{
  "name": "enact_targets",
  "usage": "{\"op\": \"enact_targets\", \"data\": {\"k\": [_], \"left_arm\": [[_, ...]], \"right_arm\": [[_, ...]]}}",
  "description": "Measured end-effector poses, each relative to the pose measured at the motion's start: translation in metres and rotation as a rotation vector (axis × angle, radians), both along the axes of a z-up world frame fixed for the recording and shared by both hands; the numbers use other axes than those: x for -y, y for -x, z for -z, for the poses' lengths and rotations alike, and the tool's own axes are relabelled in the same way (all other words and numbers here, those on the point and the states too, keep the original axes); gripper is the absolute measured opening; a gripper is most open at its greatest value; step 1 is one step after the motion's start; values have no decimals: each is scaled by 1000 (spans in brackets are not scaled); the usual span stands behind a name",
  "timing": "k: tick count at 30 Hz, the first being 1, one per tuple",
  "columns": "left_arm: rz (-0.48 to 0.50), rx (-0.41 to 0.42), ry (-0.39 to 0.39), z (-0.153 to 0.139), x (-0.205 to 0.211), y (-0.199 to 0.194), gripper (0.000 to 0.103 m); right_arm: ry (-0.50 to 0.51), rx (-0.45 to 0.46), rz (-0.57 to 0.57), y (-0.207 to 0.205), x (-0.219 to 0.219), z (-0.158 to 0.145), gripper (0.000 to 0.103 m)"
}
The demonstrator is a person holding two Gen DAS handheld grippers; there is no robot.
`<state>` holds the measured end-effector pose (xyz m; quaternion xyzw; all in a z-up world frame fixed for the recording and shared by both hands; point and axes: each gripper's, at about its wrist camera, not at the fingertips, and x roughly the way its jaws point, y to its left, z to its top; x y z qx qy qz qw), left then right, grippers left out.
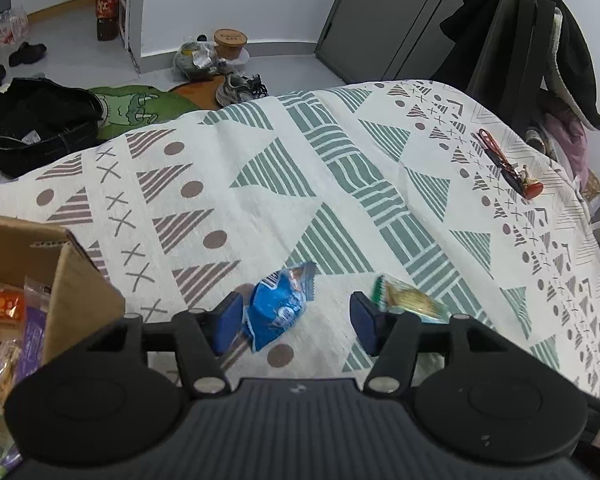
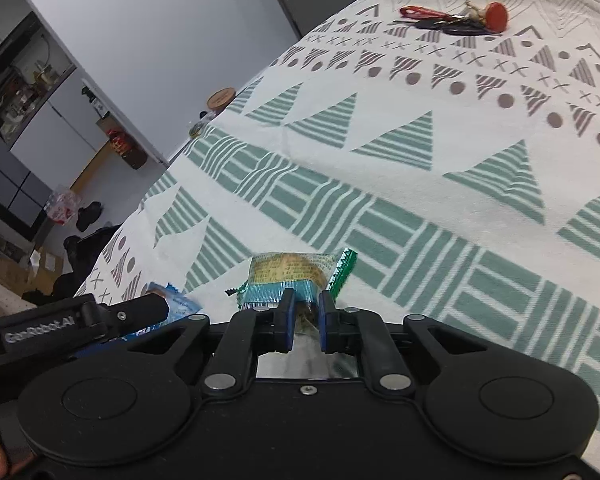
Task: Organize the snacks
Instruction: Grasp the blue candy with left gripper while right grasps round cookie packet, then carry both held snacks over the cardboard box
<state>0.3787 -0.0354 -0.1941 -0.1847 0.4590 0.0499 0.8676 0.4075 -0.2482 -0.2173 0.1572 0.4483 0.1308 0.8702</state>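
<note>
A blue snack packet (image 1: 278,310) lies on the patterned tablecloth (image 1: 300,168), between the open fingers of my left gripper (image 1: 296,322), close to the left pad. To its right lies a green-edged cracker packet (image 1: 410,300). In the right wrist view that cracker packet (image 2: 290,276) is pinched at its near end by my right gripper (image 2: 303,320), which is shut on it. The blue packet (image 2: 176,306) shows at left, partly hidden behind the left gripper's body. A cardboard box (image 1: 76,280) with several snacks inside stands at the left edge.
A red-handled bunch of keys (image 1: 512,168) lies at the table's far right, also in the right wrist view as keys (image 2: 456,20). A coat-draped chair (image 1: 540,52) stands behind the table. Clothes, shoes and bags are scattered on the floor (image 1: 40,120).
</note>
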Motion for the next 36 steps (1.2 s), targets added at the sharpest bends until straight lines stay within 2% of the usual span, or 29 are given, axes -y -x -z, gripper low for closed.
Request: {"op": "enact_targets", "data": {"k": [5,7,8,9,10,11,12,14,16,20,24,26,28,31,36], "left_arm": [[-11,-25,-28,15,2,-9,58],[-11,-12,-41,18,3,-10,57],[-8,-5,-44,19,3,-11,53],[-6,-2,-46,21,3,-11,44],[-11,-3,-50,22,3,-12,36],[-15,-6,-54,22,3,-12,29],[-16,-5,-50,22,2,-12,28],[-12,-3,-52,20,3,-12,26],[-19,2,-51,17,1,-11,26],[-46,7,-49,11,-7,-8,26],[-62,7,-52,6,-15,-3,26],[-76,4,-53,4,-18,1,26],[-90,3,-57,2,-21,6,26],[-96,10,-63,-4,-22,14,26],[-109,31,-82,-22,-22,31,26]], "right_arm": [[14,-2,41,-2,14,-3,11],[25,-4,55,-4,14,-4,22],[15,9,50,-4,13,-5,30],[3,21,38,-4,11,-6,50],[5,34,31,-4,9,-8,61],[17,51,21,-4,5,-8,63],[34,55,6,-5,0,-7,64],[45,34,-12,-8,-6,-1,68],[51,18,-16,-10,-11,4,81],[117,39,-40,-9,-26,8,90],[202,64,-50,-10,-40,13,89],[261,82,-58,-8,-46,15,78],[313,102,-73,-4,-48,12,56],[240,73,-54,-3,-38,6,48],[182,76,-32,5,-27,-9,48]]}}
